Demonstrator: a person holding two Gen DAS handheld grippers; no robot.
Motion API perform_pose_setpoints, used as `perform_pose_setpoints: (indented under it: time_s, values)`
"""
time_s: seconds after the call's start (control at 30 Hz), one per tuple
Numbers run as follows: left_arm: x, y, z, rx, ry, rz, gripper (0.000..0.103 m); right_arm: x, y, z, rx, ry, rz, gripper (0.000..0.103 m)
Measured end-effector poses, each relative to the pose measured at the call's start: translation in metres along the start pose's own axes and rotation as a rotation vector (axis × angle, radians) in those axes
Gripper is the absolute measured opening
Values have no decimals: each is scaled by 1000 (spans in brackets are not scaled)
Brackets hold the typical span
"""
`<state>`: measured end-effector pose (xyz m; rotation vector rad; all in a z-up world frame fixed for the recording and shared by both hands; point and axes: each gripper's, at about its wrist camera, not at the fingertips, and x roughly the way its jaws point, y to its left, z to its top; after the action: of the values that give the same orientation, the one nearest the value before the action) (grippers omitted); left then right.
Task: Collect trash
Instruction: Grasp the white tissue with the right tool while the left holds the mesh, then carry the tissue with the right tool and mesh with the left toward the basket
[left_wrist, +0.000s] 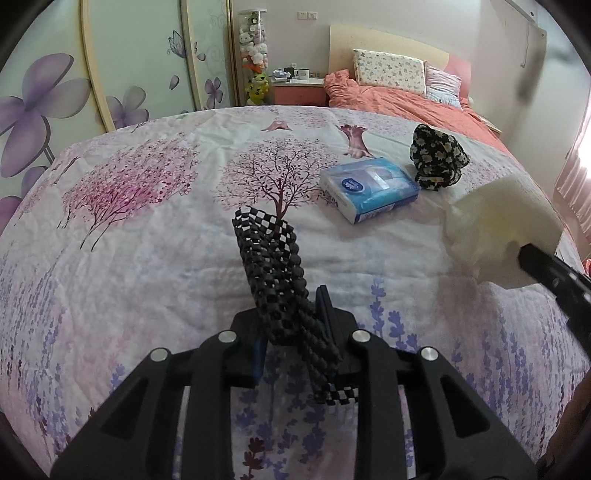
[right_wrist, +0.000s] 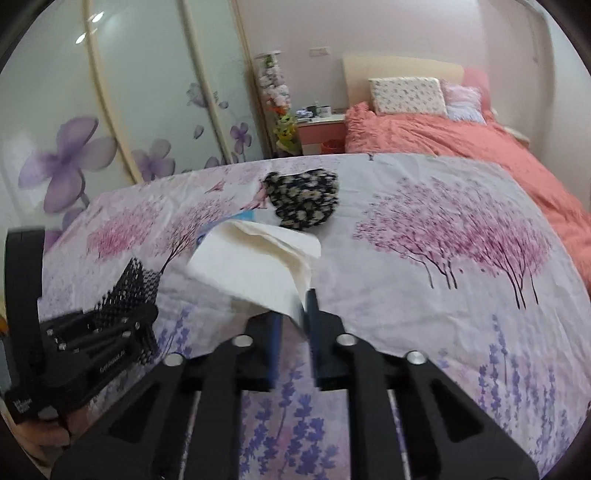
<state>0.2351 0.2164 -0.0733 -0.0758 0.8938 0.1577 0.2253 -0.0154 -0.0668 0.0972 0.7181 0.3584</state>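
Note:
My left gripper (left_wrist: 295, 321) is shut on a black-and-white checkered mesh strip (left_wrist: 273, 266) and holds it above the floral bed sheet (left_wrist: 147, 258). My right gripper (right_wrist: 293, 317) is shut on a white tissue (right_wrist: 255, 262), lifted over the bed; the tissue also shows in the left wrist view (left_wrist: 498, 229) at the right. In the right wrist view the left gripper (right_wrist: 110, 325) with the mesh strip (right_wrist: 136, 284) is at the left.
A blue tissue pack (left_wrist: 369, 188) and a black daisy-print cloth (left_wrist: 437, 157) lie on the sheet (right_wrist: 406, 295); the cloth also shows in the right wrist view (right_wrist: 304, 201). Beyond are a coral duvet (left_wrist: 406, 103), pillows, a nightstand (left_wrist: 299, 90) and floral wardrobe doors (left_wrist: 110, 74).

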Motion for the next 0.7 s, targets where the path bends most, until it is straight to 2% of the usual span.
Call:
perform_pose_setpoints:
  time_s: [0.07,0.17,0.4,0.7]
  values:
    - [-1,1,0,-2,0,-3,26,-6,-13,-2,60,-14,-2,4]
    - [-1,1,0,-2,0,-3,26,-17,-36,-6,134,-29,-22,4]
    - [-1,0,0,0,0,-1,26,-34,-78,-13,219,-45,-148,4]
    - [-4,2,-1,5,1,-7,28,-23,-80,-7,192,-23,-121,5]
